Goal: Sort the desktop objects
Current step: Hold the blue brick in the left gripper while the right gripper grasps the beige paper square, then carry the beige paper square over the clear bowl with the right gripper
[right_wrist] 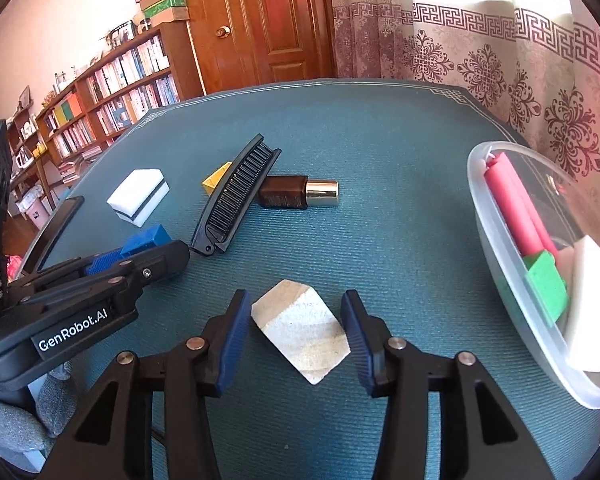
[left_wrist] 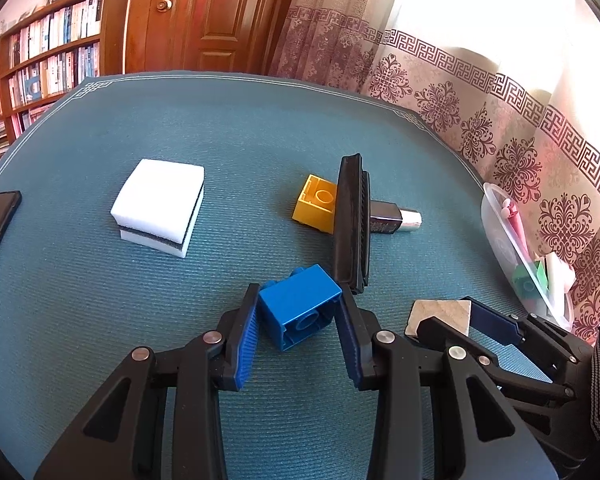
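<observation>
Our left gripper [left_wrist: 296, 320] clamps the blue brick [left_wrist: 300, 312] between its fingers. Our right gripper [right_wrist: 296, 328] straddles the stone tile [right_wrist: 302, 330], pads not gripping; closing on its corners, we risk it twisting out.

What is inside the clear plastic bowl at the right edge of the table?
The clear plastic bowl holds red candles, a green block and a white sponge-like piece. Whatever lies under these or lower in the bowl is covered.

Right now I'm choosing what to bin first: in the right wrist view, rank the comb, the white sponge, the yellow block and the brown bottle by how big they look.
1. comb
2. brown bottle and white sponge: alike, unranked
3. yellow block, mostly hidden behind the comb, so unsure
</observation>
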Demonstrator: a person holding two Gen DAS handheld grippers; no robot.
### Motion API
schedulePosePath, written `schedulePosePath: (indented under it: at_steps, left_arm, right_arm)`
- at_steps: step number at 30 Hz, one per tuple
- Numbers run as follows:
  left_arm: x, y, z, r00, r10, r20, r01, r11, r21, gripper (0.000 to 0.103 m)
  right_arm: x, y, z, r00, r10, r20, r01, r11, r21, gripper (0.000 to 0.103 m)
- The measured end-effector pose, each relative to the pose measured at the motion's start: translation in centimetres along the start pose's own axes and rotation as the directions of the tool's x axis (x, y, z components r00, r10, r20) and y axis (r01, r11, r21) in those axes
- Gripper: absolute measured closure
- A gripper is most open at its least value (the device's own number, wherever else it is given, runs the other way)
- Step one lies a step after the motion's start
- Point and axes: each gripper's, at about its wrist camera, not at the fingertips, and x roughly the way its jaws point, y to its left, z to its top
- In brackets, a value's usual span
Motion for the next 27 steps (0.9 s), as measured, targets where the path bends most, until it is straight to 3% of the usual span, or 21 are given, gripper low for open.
schedulePosePath:
  at_steps: [12, 27]
  left_arm:
    - [0.0, 0.0, 0.1, 0.999, -0.038, -0.015, 0.038, 0.999, -0.036, 0.064]
    - [-0.9, -1.0, -0.1, 0.998, -0.065, -0.003, 0.065, 0.998, -0.005, 0.064]
  right_arm:
    - [-2.7, -0.3, 0.4, 0.997, 0.059, 0.046, -0.061, 0.997, 0.056, 0.055]
    - [-6.2, -2.2, 0.3, 0.992, 0.057, 0.112, -0.073, 0.987, 0.140, 0.055]
